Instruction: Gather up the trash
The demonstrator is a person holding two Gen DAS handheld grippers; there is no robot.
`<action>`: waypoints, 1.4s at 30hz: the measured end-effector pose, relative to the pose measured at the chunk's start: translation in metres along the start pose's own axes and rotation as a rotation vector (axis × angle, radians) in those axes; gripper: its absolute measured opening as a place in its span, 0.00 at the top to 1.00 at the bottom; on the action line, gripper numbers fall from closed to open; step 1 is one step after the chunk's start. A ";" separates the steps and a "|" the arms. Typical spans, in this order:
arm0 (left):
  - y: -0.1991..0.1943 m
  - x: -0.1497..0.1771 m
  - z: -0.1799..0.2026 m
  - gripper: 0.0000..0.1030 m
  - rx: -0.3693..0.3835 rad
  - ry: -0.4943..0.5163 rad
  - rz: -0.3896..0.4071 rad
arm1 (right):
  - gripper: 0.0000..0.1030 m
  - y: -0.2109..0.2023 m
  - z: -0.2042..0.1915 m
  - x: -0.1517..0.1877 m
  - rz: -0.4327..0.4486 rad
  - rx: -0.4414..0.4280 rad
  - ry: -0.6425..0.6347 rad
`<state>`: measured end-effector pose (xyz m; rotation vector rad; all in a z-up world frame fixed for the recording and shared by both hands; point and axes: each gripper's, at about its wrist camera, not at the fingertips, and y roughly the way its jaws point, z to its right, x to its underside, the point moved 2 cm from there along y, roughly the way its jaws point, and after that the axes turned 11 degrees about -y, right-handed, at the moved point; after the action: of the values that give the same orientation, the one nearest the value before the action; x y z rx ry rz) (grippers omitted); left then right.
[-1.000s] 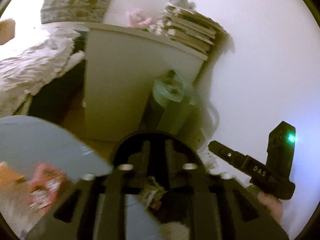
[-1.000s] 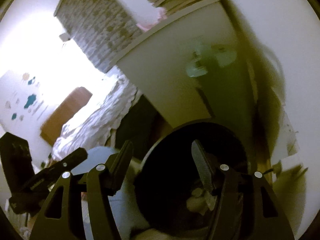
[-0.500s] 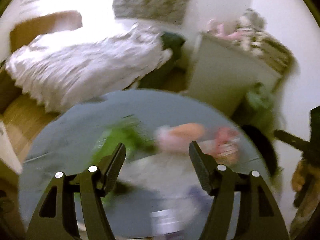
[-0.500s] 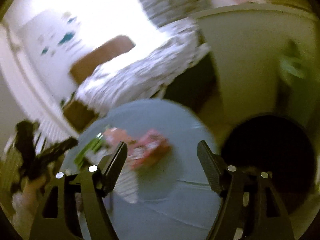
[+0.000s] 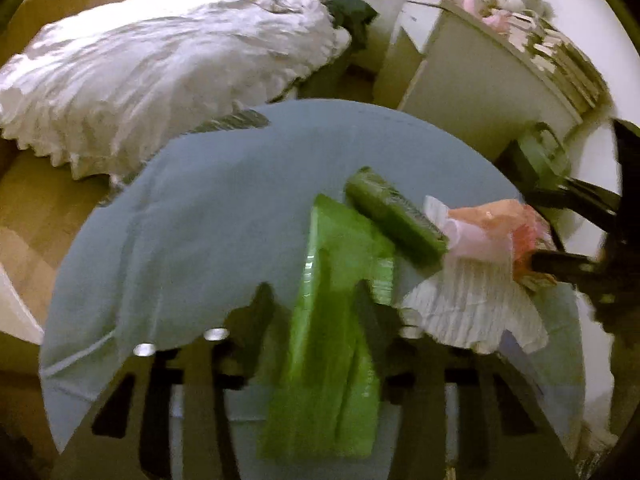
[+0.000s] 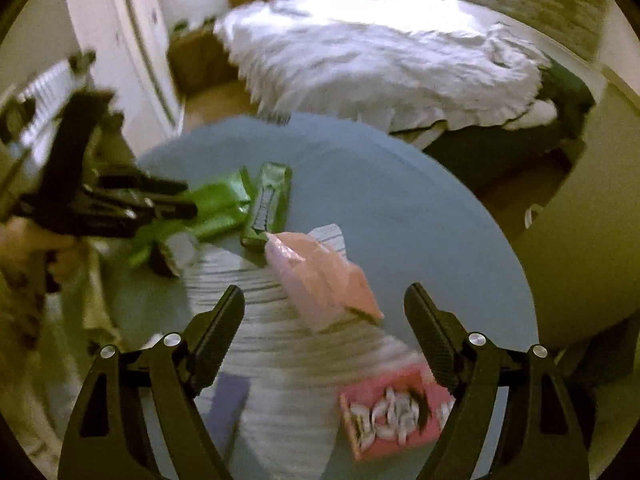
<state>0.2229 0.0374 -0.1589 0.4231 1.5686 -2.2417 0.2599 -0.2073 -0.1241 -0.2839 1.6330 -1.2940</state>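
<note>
Bedroom's round blue table (image 6: 400,200) now replaces the bin in your view: your left gripper (image 5: 316,312) straddles the green wrapper (image 5: 332,340) unclosed, and your right gripper (image 6: 324,308) gapes over the pink wrapper (image 6: 320,276) beside it.

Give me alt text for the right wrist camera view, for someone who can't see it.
The open right gripper hovers above a round blue table strewn with trash: a pale pink wrapper over striped white paper, a bright pink packet nearest the camera. At left, the left gripper reaches over a green wrapper; an unmade bed lies behind.
</note>
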 end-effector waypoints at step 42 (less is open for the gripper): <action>-0.115 0.019 0.258 0.97 0.371 0.137 0.468 | 0.70 -0.284 0.086 0.238 0.762 0.227 0.777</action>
<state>0.1445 -0.1724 0.0148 0.9554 0.9674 -2.1483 0.1083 -0.5364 -0.0105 1.0083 1.8919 -0.9961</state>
